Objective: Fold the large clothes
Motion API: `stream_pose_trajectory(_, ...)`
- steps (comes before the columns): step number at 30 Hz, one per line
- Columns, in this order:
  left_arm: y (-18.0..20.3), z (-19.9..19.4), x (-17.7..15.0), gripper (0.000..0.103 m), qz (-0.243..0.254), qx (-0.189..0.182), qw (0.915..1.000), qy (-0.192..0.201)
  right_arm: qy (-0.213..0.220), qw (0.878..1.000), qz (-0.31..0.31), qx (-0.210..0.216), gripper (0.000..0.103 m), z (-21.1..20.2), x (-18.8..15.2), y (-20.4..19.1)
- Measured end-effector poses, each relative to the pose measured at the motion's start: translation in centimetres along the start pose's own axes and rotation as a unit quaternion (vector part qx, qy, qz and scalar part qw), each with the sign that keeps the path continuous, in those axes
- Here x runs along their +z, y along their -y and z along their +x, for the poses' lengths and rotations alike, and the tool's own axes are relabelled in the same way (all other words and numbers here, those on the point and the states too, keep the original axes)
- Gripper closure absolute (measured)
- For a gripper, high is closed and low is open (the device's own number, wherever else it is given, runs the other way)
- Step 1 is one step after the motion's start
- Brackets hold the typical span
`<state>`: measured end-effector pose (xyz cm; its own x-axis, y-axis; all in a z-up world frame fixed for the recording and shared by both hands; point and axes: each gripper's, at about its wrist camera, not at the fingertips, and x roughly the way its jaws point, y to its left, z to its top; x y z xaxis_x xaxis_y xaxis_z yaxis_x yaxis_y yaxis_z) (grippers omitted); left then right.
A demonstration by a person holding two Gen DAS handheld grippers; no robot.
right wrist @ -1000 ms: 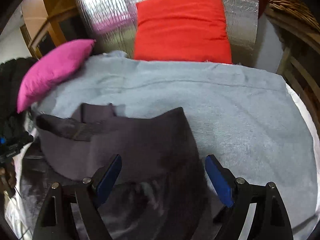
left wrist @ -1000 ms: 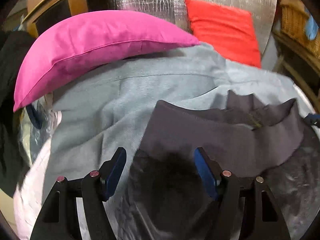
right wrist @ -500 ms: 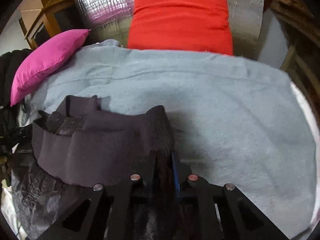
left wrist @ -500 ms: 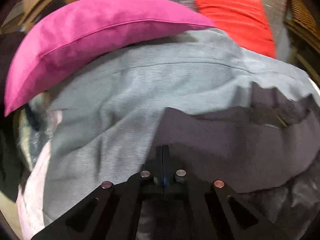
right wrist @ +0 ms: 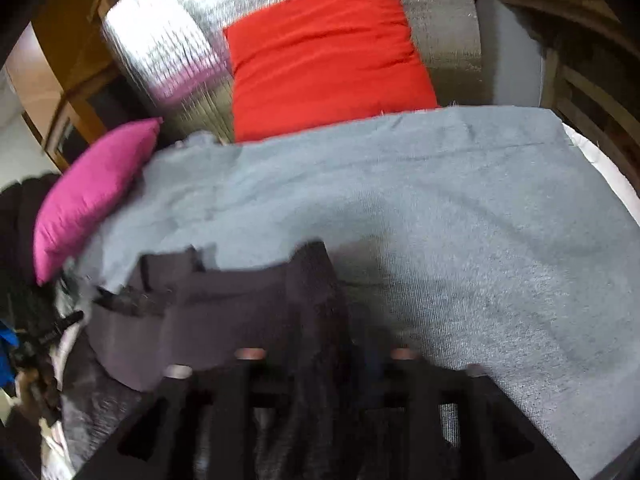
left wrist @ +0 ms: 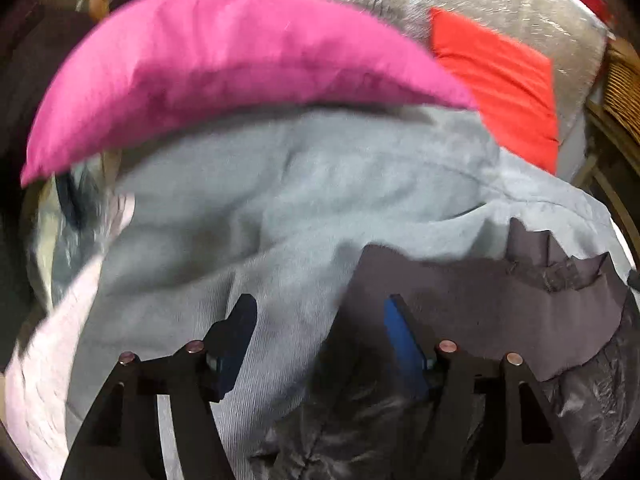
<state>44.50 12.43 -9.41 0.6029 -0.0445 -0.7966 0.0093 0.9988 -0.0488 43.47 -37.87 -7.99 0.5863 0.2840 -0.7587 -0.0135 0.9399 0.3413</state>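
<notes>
A dark grey jacket (left wrist: 480, 312) lies on a light grey blanket (left wrist: 320, 200), its ribbed hem turned toward the cushions. My left gripper (left wrist: 318, 320) is open and its jaws are still parting. The hem's left corner lies by the right blue pad (left wrist: 400, 340), which does not press on it. In the blurred right wrist view, my right gripper (right wrist: 336, 360) has its jaws opening. The right corner of the jacket (right wrist: 224, 312) stands bunched between them, no longer pinched.
A pink cushion (left wrist: 224, 68) lies at the blanket's far left, and a red cushion (right wrist: 328, 52) leans on a silver foil panel (right wrist: 168, 40) behind. Wooden and wicker furniture (left wrist: 624, 88) stands at the right. Dark clothes (right wrist: 20, 240) pile at the left, near a pale sheet (left wrist: 48, 360).
Both grippers stood open a second ago, shut on the hem's corners half a second ago, and now have their jaws apart again. Both hands shifted a little and rolled.
</notes>
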Motion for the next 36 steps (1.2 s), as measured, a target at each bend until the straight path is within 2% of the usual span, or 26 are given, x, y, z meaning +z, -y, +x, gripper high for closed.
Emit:
stream_pose_trajectory(1,0.6,0.1,0.1,0.036,0.010,-0.010,0.9999,-0.005,0.007,1.000,0.004,0.002,0.018,-0.2,0.2,-0.1)
stream_pose_trajectory(3,1.6,0.9,0.4,0.036,0.030,-0.004,0.9994,-0.013,0.015,1.000,-0.005,0.006,0.018,-0.4,0.4,-0.6)
stream_pose_trajectory(6,3.1,3.4,0.5,0.036,0.062,0.005,0.9961,-0.062,-0.023,0.999,-0.031,0.007,0.018,1.2,0.6,-1.6)
stream_pose_trajectory(8,3.5,4.4,0.5,0.036,0.069,0.015,0.9954,-0.065,-0.038,0.998,-0.049,-0.001,0.019,2.2,0.5,-2.2)
stream_pose_trajectory(9,3.6,4.6,0.4,0.045,0.069,0.017,0.9953,-0.066,-0.041,0.998,-0.055,-0.001,0.021,2.4,0.4,-2.4)
stream_pose_trajectory(10,3.7,4.9,0.3,0.080,0.071,0.019,0.9949,-0.068,-0.045,0.997,-0.059,-0.002,0.041,2.8,0.3,-2.5)
stream_pose_trajectory(11,3.9,5.2,0.2,0.092,0.077,0.025,0.9937,-0.078,-0.056,0.996,-0.068,-0.018,0.074,3.3,0.2,-2.8)
stream_pose_trajectory(12,4.2,5.6,0.0,0.093,0.082,0.040,0.9925,-0.081,-0.060,0.995,-0.073,-0.043,0.080,3.6,0.1,-2.7)
stream_pose_trajectory(13,4.3,5.7,-0.1,0.094,0.085,0.047,0.9923,-0.077,-0.061,0.994,-0.074,-0.046,0.089,3.8,0.1,-2.6)
stream_pose_trajectory(18,3.6,6.3,-0.3,0.095,0.062,0.070,0.9932,-0.069,-0.039,0.993,-0.076,-0.084,0.091,3.4,0.3,-1.8)
stream_pose_trajectory(21,3.0,6.7,-0.6,0.094,0.047,0.071,0.9938,-0.071,-0.037,0.992,-0.064,-0.104,0.091,3.9,0.0,-0.9)
stream_pose_trajectory(26,3.1,6.4,-0.6,0.092,0.046,0.094,0.9918,-0.073,-0.035,0.990,-0.020,-0.138,0.093,4.0,-0.1,0.8)
stream_pose_trajectory(27,3.1,6.1,-0.5,0.092,0.046,0.096,0.9919,-0.070,-0.038,0.986,-0.013,-0.162,0.093,3.9,0.0,1.3)
stream_pose_trajectory(28,3.2,5.4,-0.4,0.090,0.043,0.091,0.9931,-0.059,-0.038,0.986,-0.002,-0.160,0.092,3.6,0.0,1.7)
stream_pose_trajectory(30,3.5,4.0,-0.3,0.087,0.038,0.080,0.9953,-0.040,-0.030,0.993,0.036,-0.111,0.091,2.4,-0.1,2.7)
stream_pose_trajectory(32,3.2,1.7,0.0,0.077,0.020,0.075,0.9969,-0.012,-0.004,0.996,0.043,-0.081,0.089,0.3,-0.1,2.5)
stream_pose_trajectory(33,3.0,0.8,0.0,0.061,0.012,0.074,0.9972,-0.002,0.009,0.997,0.042,-0.071,0.086,-0.8,-0.2,2.2)
stream_pose_trajectory(34,2.8,-0.4,0.1,0.047,0.002,0.075,0.9971,0.011,0.017,0.997,0.044,-0.063,0.069,-1.6,-0.2,2.0)
stream_pose_trajectory(35,2.7,-1.5,-0.1,0.042,-0.005,0.075,0.9969,0.023,0.022,0.997,0.046,-0.056,0.034,-2.4,-0.2,1.8)
stream_pose_trajectory(36,2.9,-3.1,-0.5,0.039,-0.006,0.068,0.9970,0.037,0.026,0.997,0.045,-0.051,0.020,-3.2,-0.4,1.3)
